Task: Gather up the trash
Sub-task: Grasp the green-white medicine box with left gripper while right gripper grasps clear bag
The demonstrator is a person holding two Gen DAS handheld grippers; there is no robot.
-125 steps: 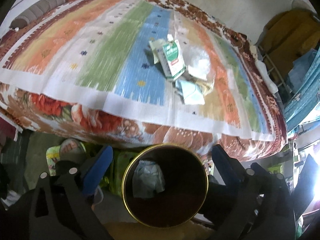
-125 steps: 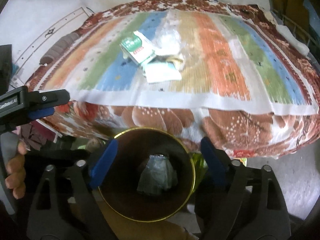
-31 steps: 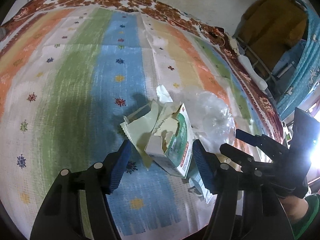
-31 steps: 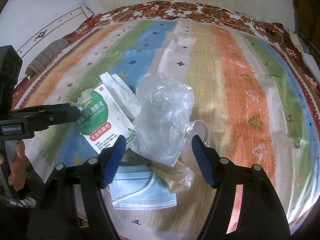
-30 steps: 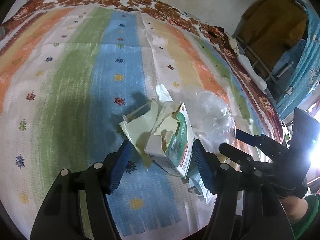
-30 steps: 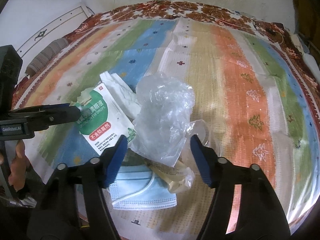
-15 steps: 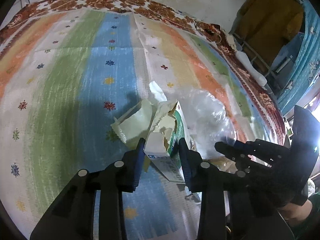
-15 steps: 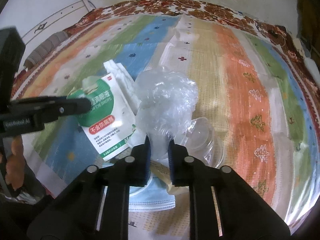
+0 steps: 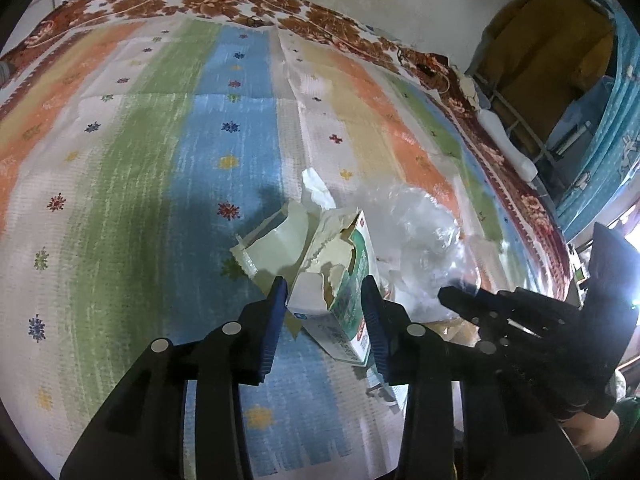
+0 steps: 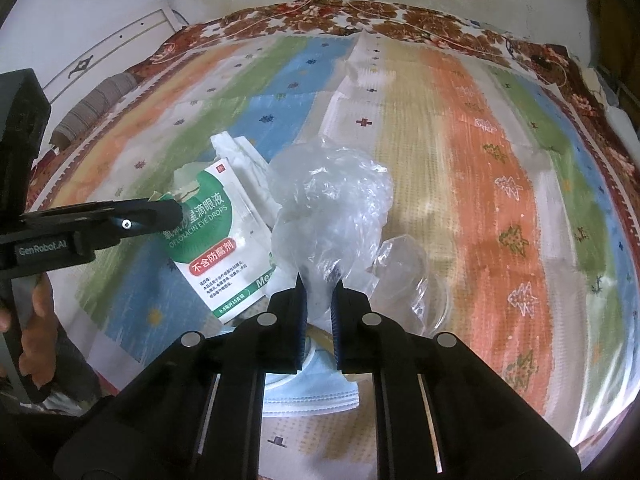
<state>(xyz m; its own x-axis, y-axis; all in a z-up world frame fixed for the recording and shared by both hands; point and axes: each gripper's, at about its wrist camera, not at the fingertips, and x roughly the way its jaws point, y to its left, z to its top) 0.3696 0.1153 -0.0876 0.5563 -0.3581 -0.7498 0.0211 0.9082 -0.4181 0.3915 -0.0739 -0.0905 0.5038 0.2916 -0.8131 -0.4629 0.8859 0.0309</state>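
A torn green-and-white eye-drops box (image 9: 344, 280) lies on the striped blanket (image 9: 120, 168) in a small pile of trash. My left gripper (image 9: 324, 292) has its blue pads against both sides of the box, and its jaws are opening slightly. In the right wrist view the box (image 10: 216, 248) shows its printed face. A crumpled clear plastic bag (image 10: 332, 208) sits right of the box, and my right gripper (image 10: 318, 284) is shut on the bag's lower edge. The left wrist view has the bag (image 9: 420, 232) and the right gripper (image 9: 452, 292) on its right side.
A blue face mask (image 10: 312, 392) lies under the right gripper's fingers, with a clear plastic lid (image 10: 404, 264) beside the bag. A pale torn wrapper (image 9: 276, 240) lies behind the box. The bed's near edge runs just below the pile, and a wall stands beyond the bed.
Both grippers have closed from wide open: the left onto the eye-drops box, which now stands tipped up between the pads, the right onto the plastic bag. Neither hand has shifted.
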